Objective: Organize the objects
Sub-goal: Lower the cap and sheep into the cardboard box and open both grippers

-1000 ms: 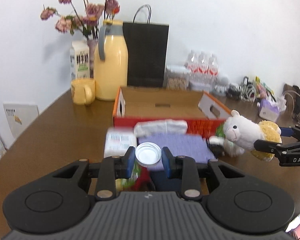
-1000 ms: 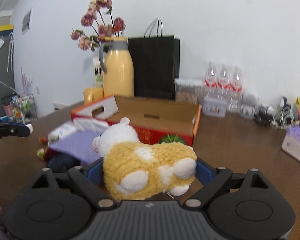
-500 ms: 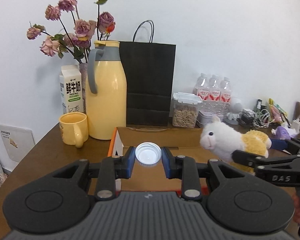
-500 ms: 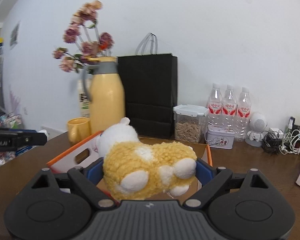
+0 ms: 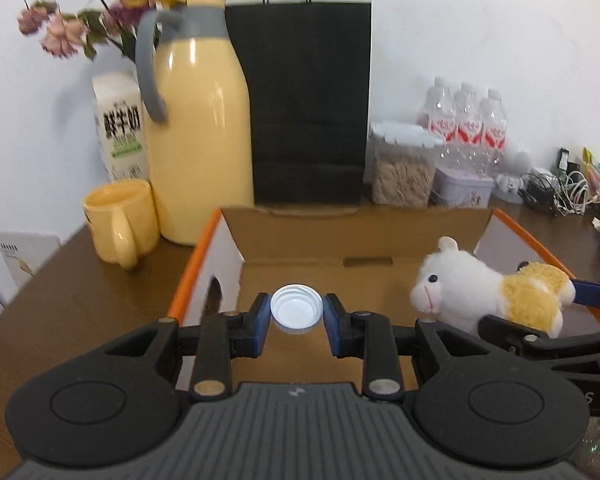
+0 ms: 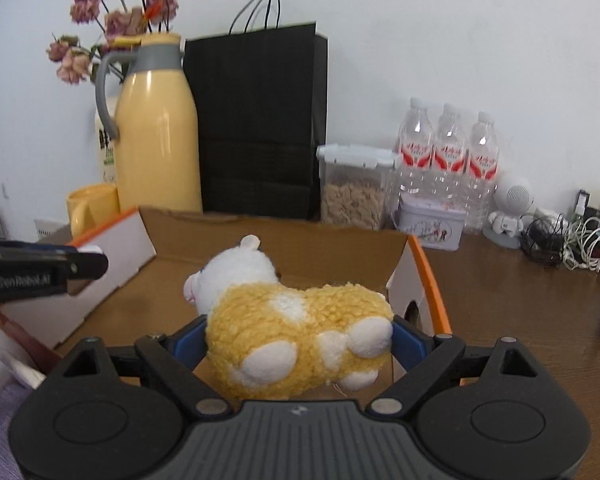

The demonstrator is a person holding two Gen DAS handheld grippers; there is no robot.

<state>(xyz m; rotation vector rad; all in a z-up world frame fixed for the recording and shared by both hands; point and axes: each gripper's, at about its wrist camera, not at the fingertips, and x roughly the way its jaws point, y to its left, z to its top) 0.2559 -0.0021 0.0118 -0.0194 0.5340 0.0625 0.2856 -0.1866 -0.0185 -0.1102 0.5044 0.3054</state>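
**A:** What does each claw carry?

**B:** The left gripper [image 5: 296, 314] has its blue pads closed narrowly on a small round white plastic bottle cap [image 5: 296, 313], hollow side facing the camera. The right gripper [image 6: 298, 338] stands wide, its pads pressed on the flanks of a fluffy yellow-and-white plush sheep [image 6: 296, 332] with a white head, white feet and a dark bead eye.

**A:** Where are they, relative to the open brown cardboard box with orange edges [image 5: 380, 236]?

**B:** Both are above its bare floor. The cap hangs over the box's left half, near the white side flap with a hand-hole. The sheep is over the right half, head turned toward the cap, well apart from it.

**A:** What stands around the box?

**B:** Just behind it, a tall black paper bag with cord handles [image 5: 308, 100]. Behind its left corner, a pale yellow jug with a grey handle [image 5: 198, 120], a yellow mug [image 5: 120, 220], a white milk carton [image 5: 120, 128] and dried pink flowers [image 5: 68, 28]. Behind its right corner, a clear lidded jar of grain [image 6: 354, 188], three clear water bottles with red labels [image 6: 448, 156] and a small printed tin [image 6: 430, 226]. Farther right, a small white figure and tangled cables [image 6: 580, 242].

**A:** Anything blocking the box?

**B:** Only the upright side flaps.
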